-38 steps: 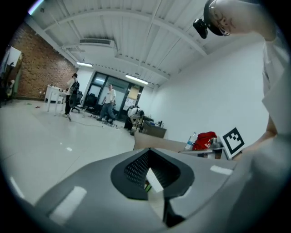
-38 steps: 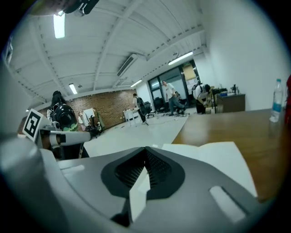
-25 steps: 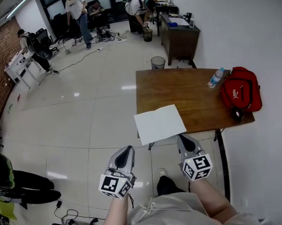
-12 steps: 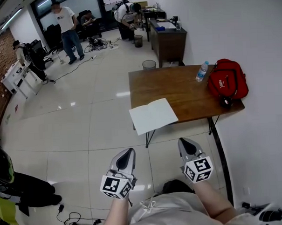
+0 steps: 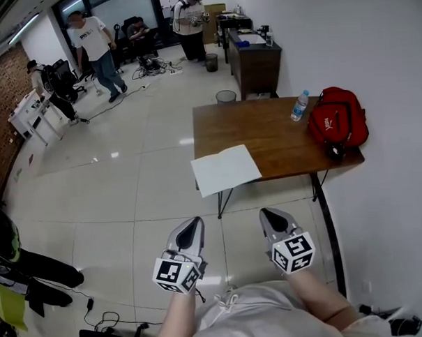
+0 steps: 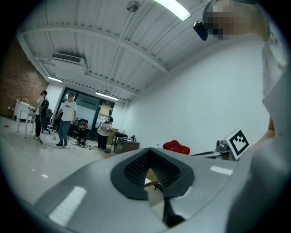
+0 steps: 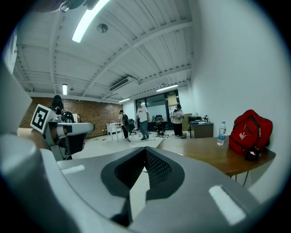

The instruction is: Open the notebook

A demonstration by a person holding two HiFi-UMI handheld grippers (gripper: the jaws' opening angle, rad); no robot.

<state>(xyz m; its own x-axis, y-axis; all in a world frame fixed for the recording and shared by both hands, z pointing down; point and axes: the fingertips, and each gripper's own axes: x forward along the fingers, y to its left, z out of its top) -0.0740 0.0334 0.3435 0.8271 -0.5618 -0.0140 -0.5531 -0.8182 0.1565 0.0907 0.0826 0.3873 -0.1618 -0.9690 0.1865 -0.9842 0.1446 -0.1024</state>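
Observation:
The notebook [image 5: 225, 169] is a closed white rectangle at the near left corner of the brown table [image 5: 279, 137], with its corner hanging over the edge. Both grippers are held low by the person's body, well short of the table. My left gripper [image 5: 192, 224] points forward with its jaws together and nothing in them. My right gripper [image 5: 269, 216] is beside it, also shut and empty. In the right gripper view the table [image 7: 204, 152] lies ahead to the right, beyond the right gripper [image 7: 144, 170]. The left gripper view shows the left gripper [image 6: 152, 175] with its dark pads meeting.
A red bag [image 5: 338, 122] and a water bottle [image 5: 299, 106] sit at the table's far right. A bin [image 5: 226, 96] and a dark desk [image 5: 255, 54] stand behind the table. Several people [image 5: 90, 44] are at the back of the room. Cables lie on the tiled floor at lower left.
The table and notebook sit higher and a little farther off in the head view. The grippers have stayed shut near the body. The people at the back have shifted.

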